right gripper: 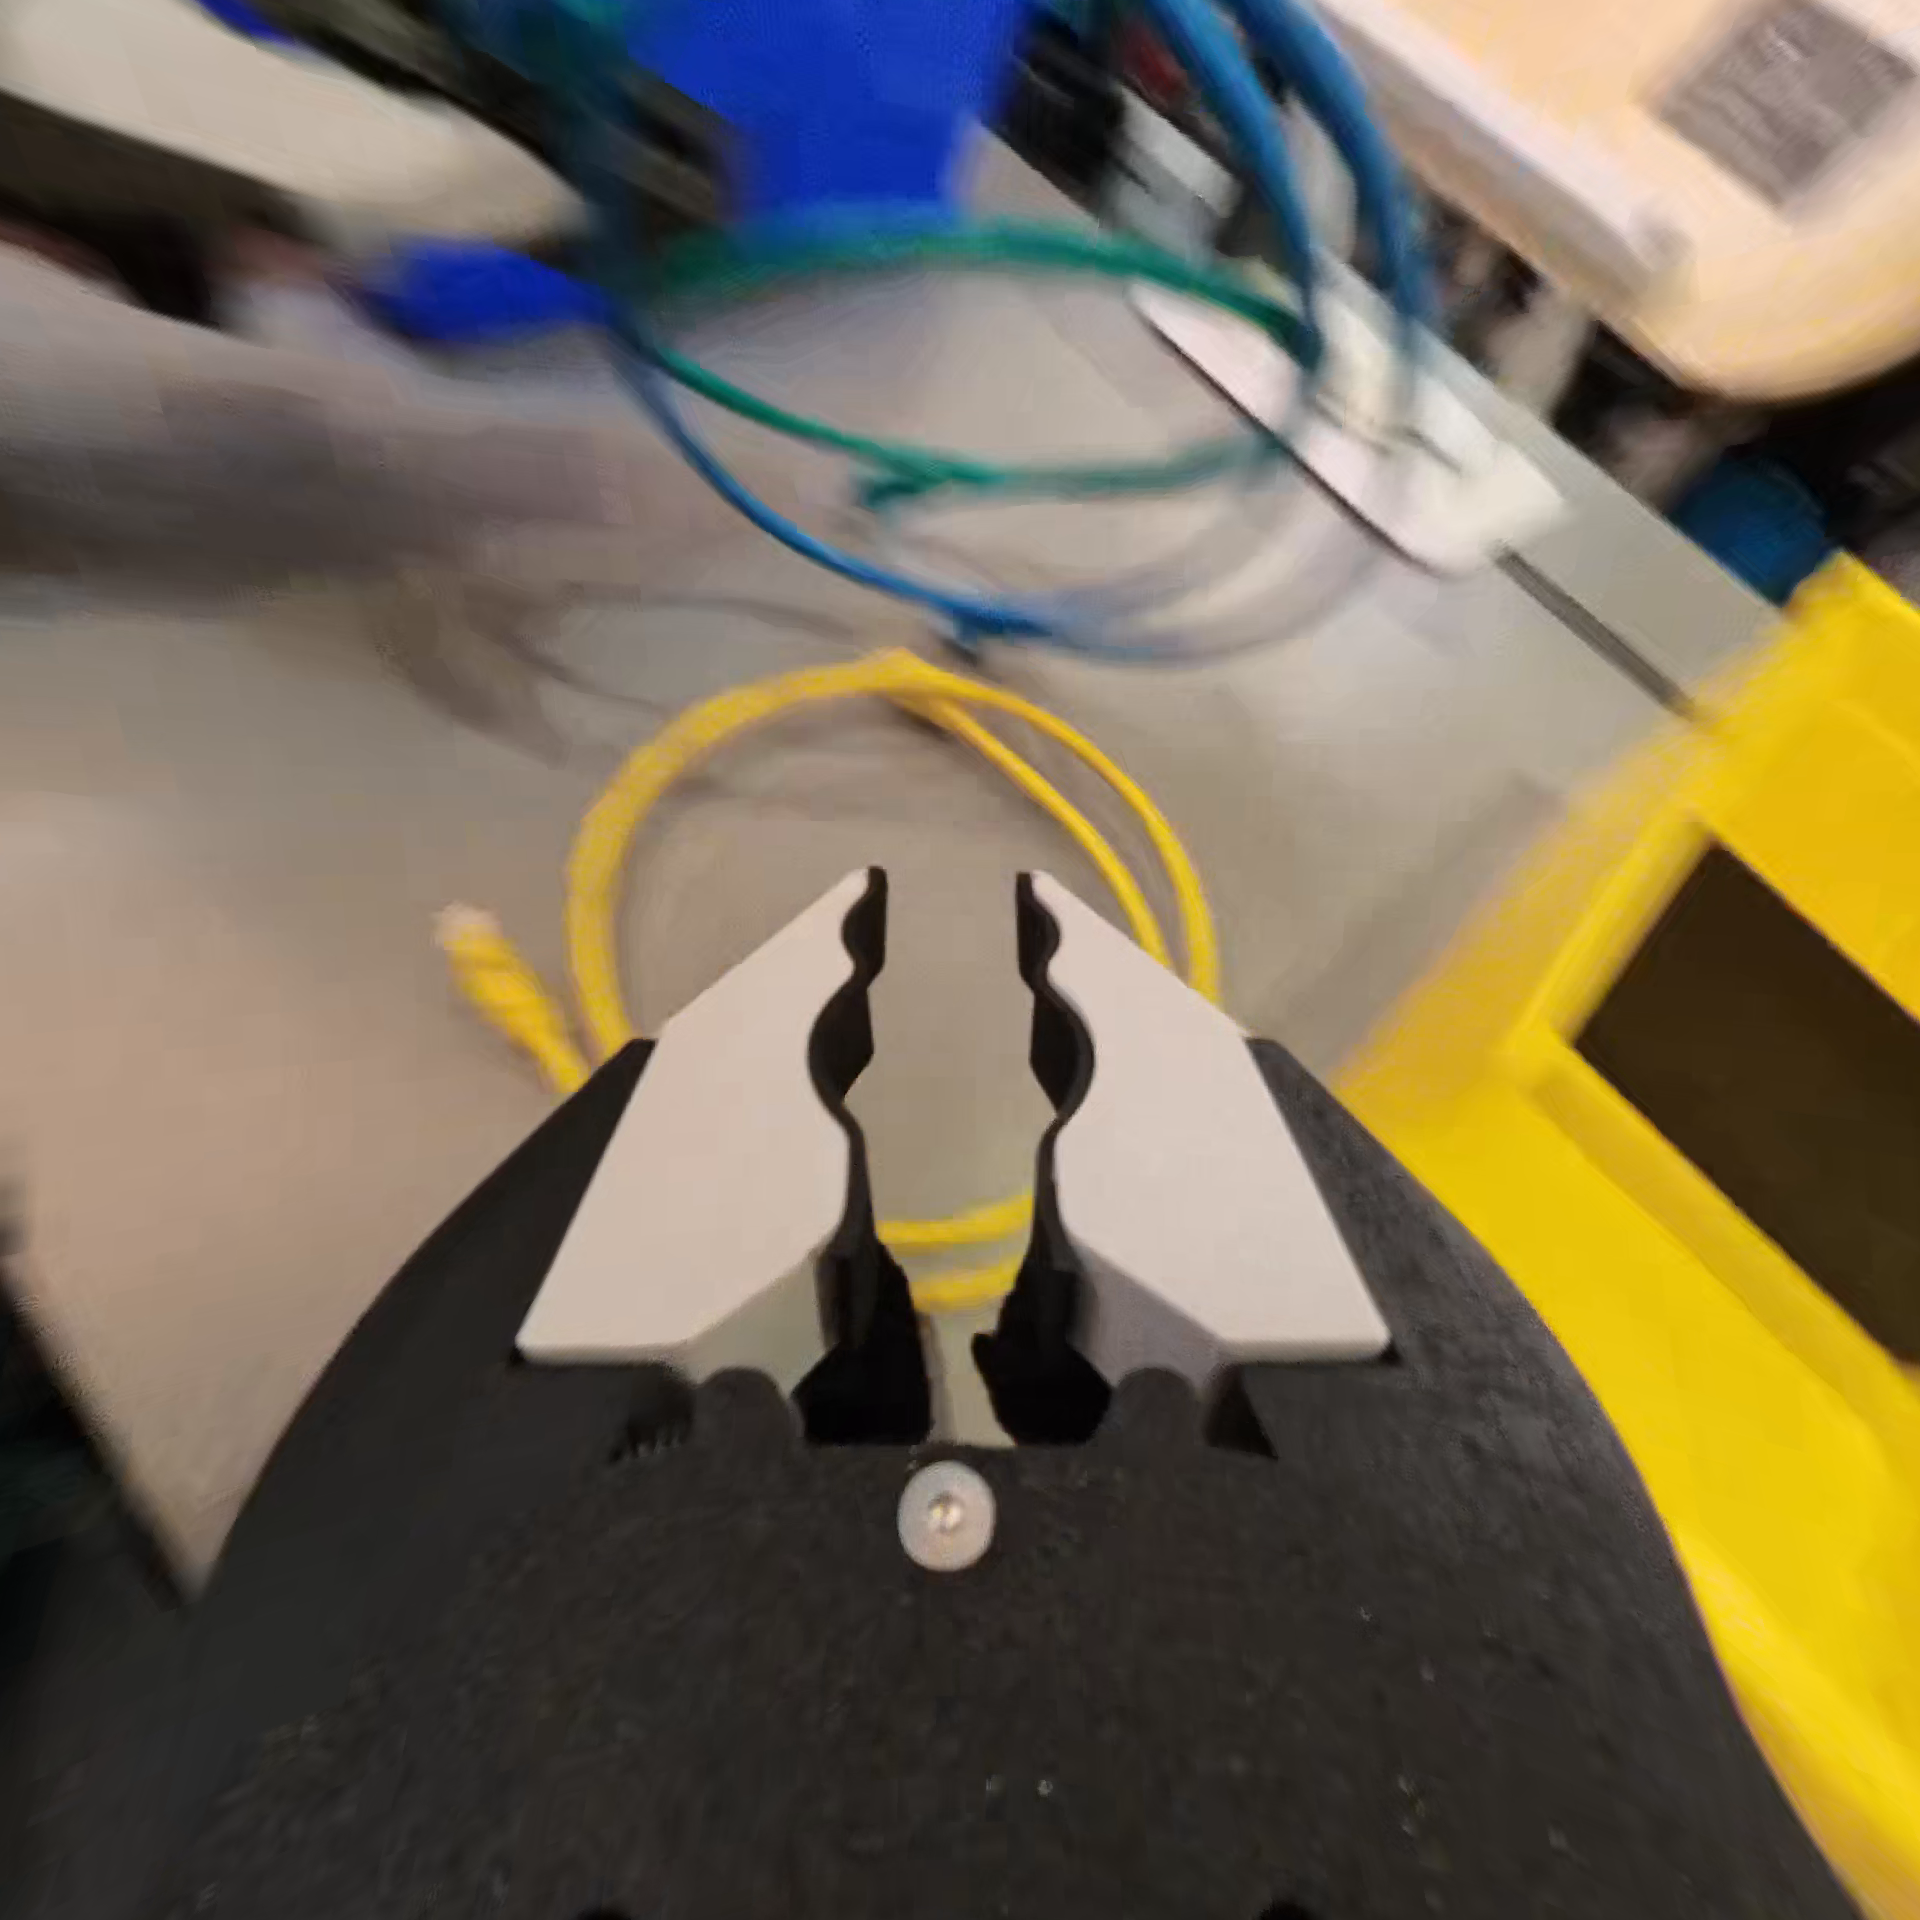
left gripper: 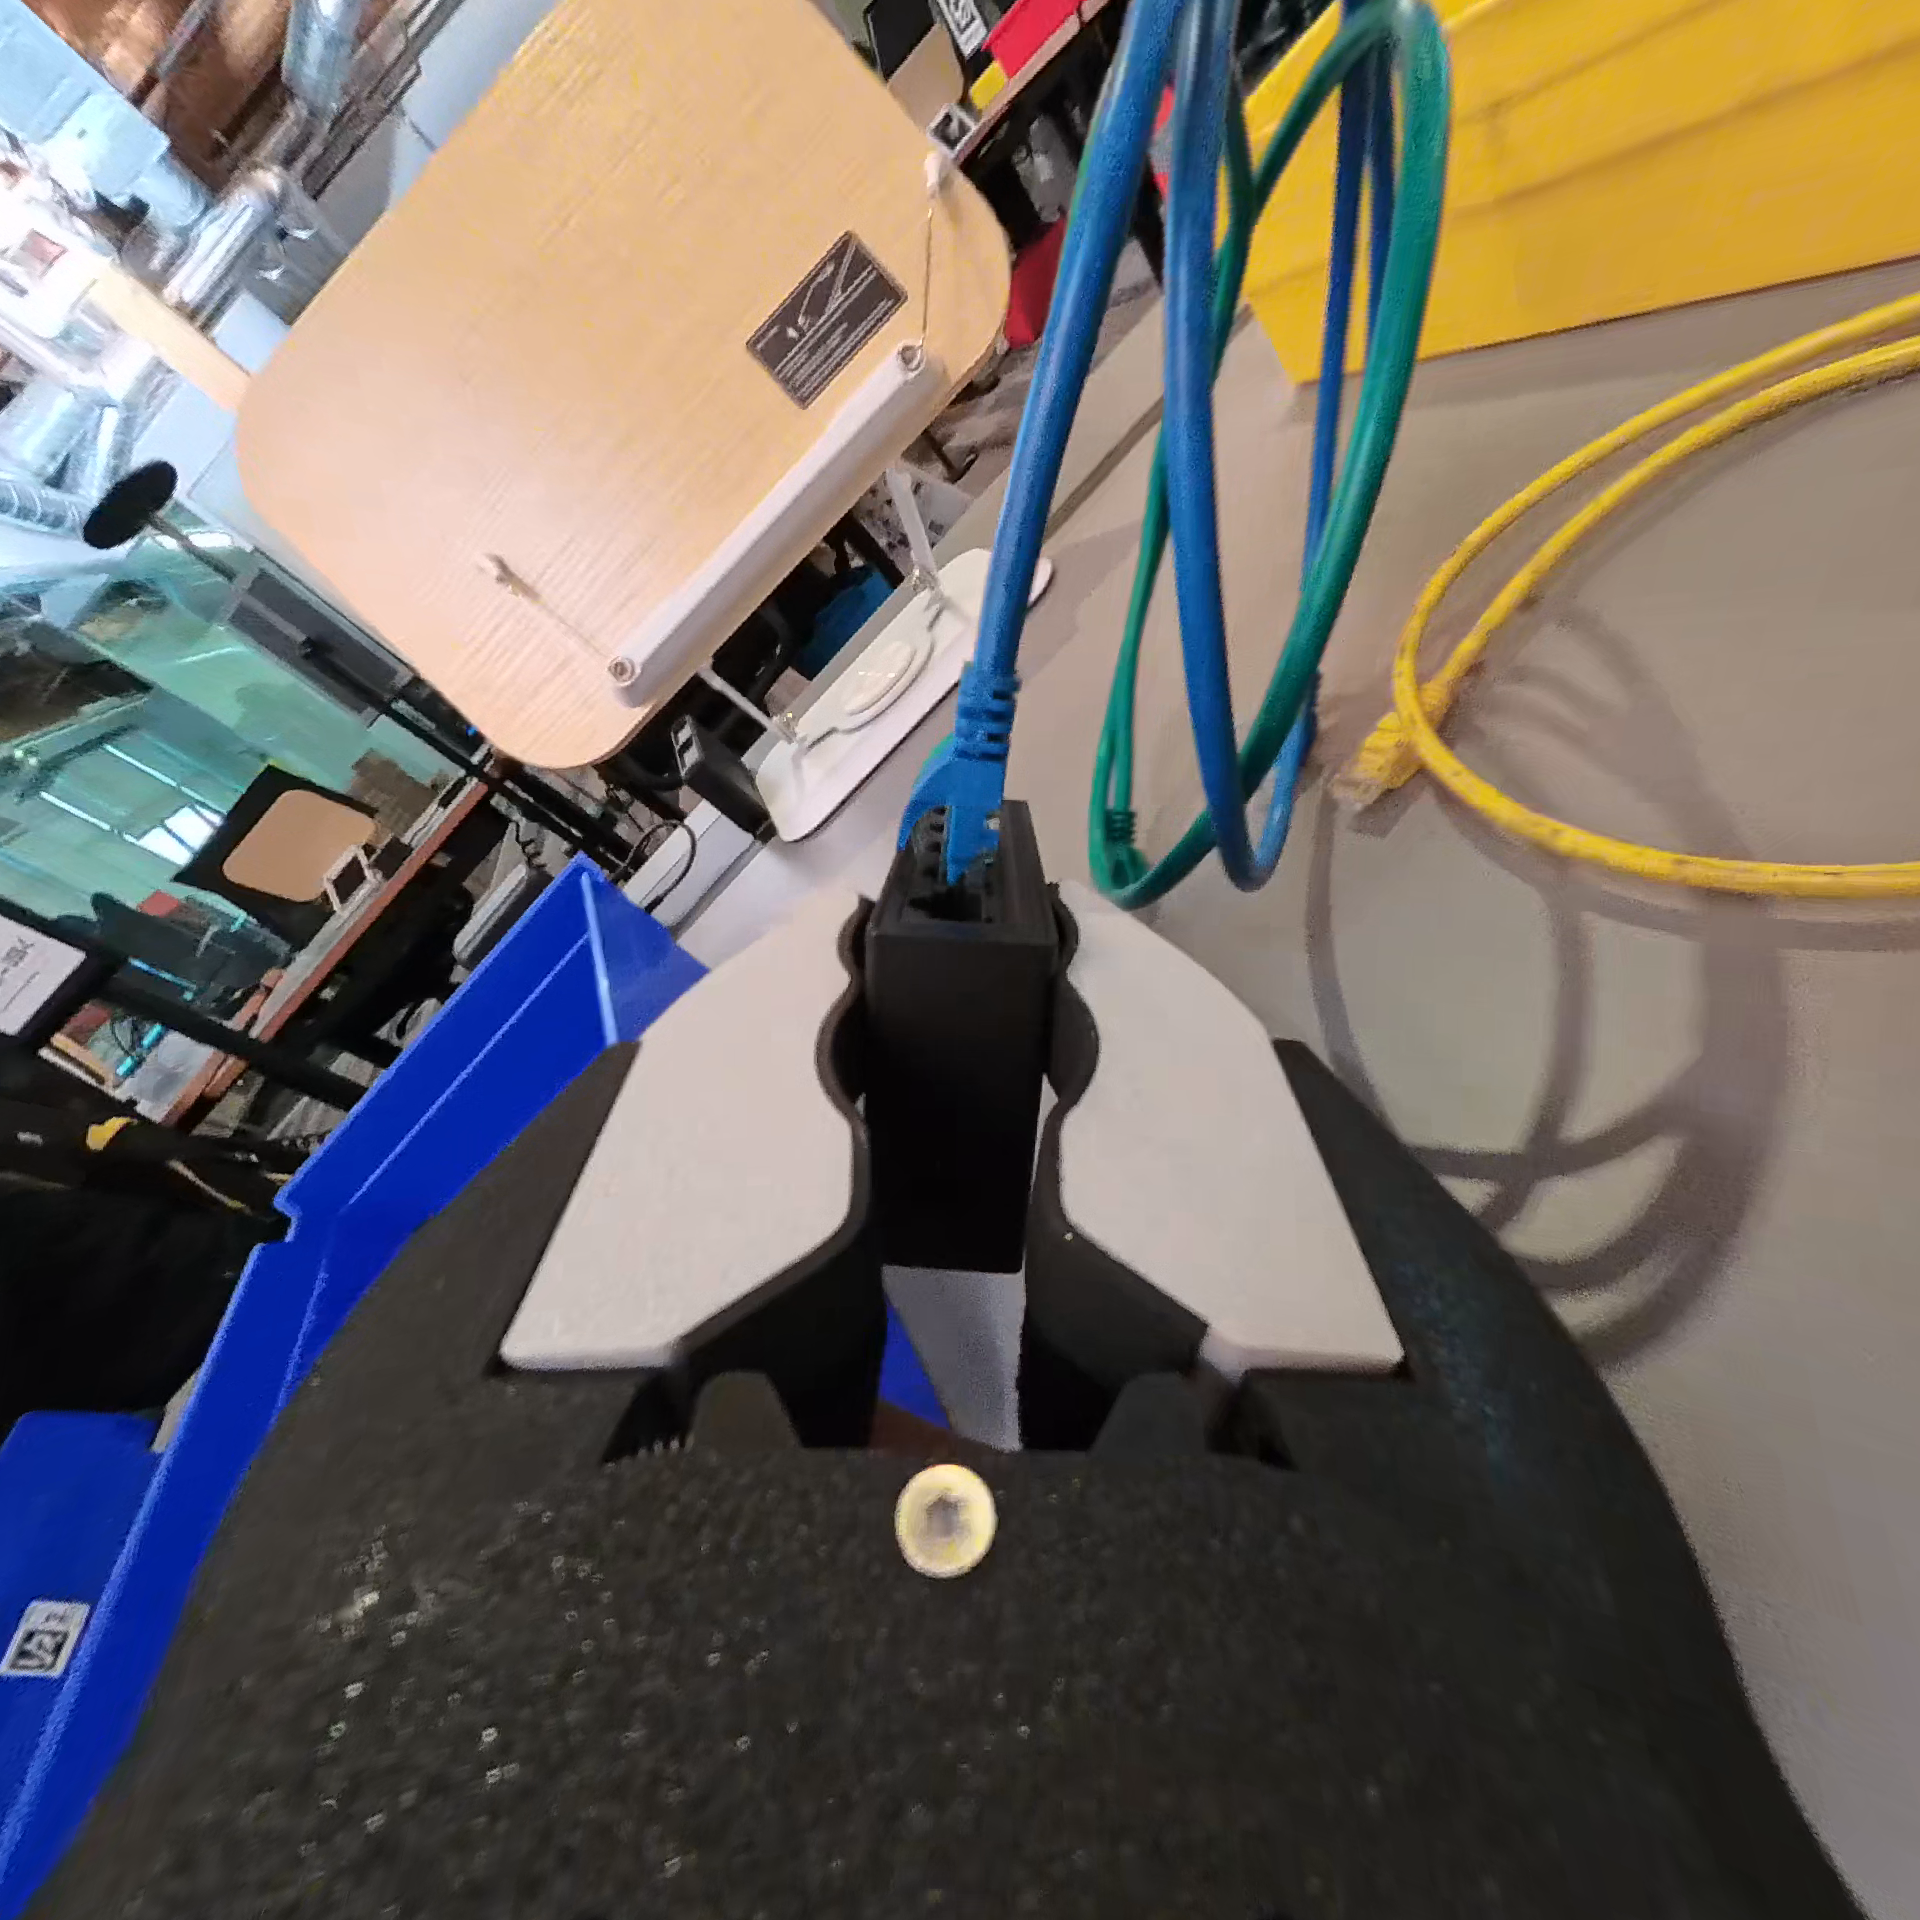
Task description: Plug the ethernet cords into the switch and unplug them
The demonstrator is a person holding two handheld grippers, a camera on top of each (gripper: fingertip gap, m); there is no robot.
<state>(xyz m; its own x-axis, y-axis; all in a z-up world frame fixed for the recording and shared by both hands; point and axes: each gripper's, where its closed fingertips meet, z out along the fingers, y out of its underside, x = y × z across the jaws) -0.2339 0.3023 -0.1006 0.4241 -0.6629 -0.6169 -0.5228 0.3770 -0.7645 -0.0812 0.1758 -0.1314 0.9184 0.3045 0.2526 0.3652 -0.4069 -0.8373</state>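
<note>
- Clearly, the left gripper (left gripper: 956,925) is clamped on a small black box-shaped plastic switch (left gripper: 956,1039), raised off the grey tabletop (left gripper: 1558,1039).
- Plugged into the switch's port row is a blue ethernet cord (left gripper: 982,727); a green cord (left gripper: 1351,520) loops just beside it.
- Beyond the switch, a coiled yellow cord (right gripper: 623,831) lies on the tabletop beneath the right gripper (right gripper: 951,894), whose jaws stand slightly apart, empty.

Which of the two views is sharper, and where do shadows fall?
Left wrist view: mostly sharp; the switch and blue cord read clearly, looped cord shadows fall on the grey table. Right wrist view: motion blur smears the background cords, while the yellow cord stays readable.
</note>
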